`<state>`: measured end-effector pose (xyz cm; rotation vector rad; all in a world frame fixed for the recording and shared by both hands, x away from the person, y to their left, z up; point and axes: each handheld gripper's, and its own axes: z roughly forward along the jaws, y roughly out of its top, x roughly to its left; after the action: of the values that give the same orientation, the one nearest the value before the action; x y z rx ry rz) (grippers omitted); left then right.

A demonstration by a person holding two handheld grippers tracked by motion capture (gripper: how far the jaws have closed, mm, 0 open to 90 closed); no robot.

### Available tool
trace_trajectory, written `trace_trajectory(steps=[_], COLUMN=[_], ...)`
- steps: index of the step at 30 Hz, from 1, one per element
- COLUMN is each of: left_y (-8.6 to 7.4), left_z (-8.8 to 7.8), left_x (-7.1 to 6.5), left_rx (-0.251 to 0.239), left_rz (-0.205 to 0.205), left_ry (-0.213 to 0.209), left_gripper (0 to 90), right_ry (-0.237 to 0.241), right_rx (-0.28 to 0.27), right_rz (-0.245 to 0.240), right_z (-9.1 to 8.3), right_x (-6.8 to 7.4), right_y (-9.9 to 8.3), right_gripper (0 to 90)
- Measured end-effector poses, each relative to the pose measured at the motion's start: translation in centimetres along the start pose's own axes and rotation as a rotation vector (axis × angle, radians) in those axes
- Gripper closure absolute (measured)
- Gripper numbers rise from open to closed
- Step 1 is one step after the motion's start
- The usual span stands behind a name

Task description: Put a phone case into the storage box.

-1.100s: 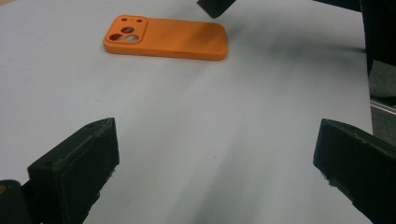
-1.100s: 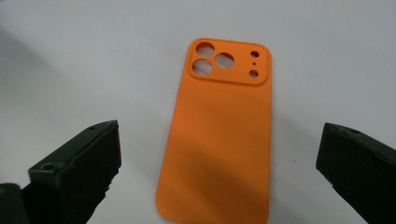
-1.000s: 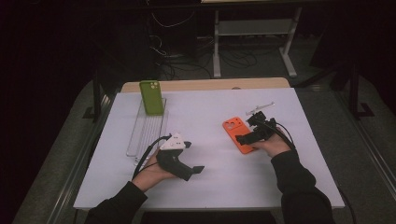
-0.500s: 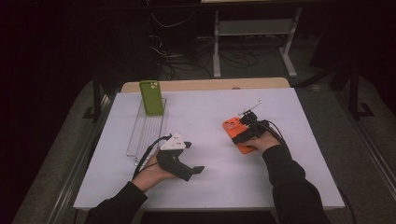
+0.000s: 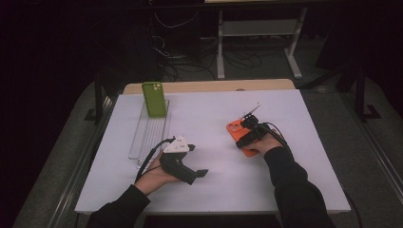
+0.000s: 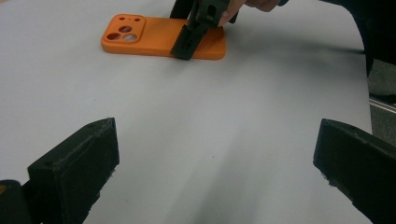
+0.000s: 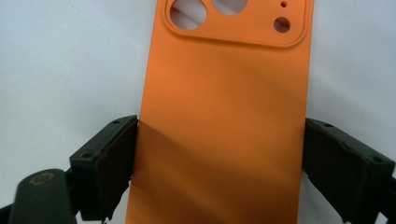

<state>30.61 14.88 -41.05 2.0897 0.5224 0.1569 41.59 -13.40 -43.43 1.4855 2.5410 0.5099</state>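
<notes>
An orange phone case (image 5: 235,128) lies flat on the white table (image 5: 214,114), camera cut-outs up. My right gripper (image 5: 247,134) has come down over its near end. Its jaws have just been closing, and in the right gripper view the pads touch both long edges of the orange case (image 7: 224,116). The left gripper view shows the same case (image 6: 154,39) farther off with the right gripper (image 6: 191,32) on it. My left gripper (image 5: 197,160) rests on the table at centre left, jaws wide apart (image 6: 215,168) with bare table between them.
A green phone case (image 5: 154,99) stands upright at the far end of a clear slotted rack (image 5: 149,130) at the table's left. A wooden strip (image 5: 209,86) runs along the far edge. Dark floor, cables and a metal stand lie beyond it.
My right hand has moved left and down onto the orange case, and its jaws now sit against the case's edges. The left hand has stayed put.
</notes>
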Motion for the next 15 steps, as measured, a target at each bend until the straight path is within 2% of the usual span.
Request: trace_trajectory(steps=[6,9,12,15], left_y=[0.0,0.2,0.6,1.3], left_z=[-0.1,-0.1,-0.3,-0.6], left_x=[0.1,0.1,0.3,0.6], left_rx=[0.000,-0.005,0.014,0.021], left_rz=[0.002,0.008,0.020,0.034], left_ry=[0.004,0.002,-0.006,-0.010], left_gripper=[0.0,0.0,0.0,0.0], right_ry=[-0.003,0.014,0.060,0.081], right_rx=[0.007,0.009,-0.004,-0.021], right_rz=[0.013,0.006,-0.030,-0.106], right_z=[-0.1,-0.2,-0.6,-1.5], right_x=[0.1,0.0,-0.2,-0.1], right_y=[0.1,0.0,-0.2,-0.3], right_gripper=[14.7,15.1,15.1,15.1])
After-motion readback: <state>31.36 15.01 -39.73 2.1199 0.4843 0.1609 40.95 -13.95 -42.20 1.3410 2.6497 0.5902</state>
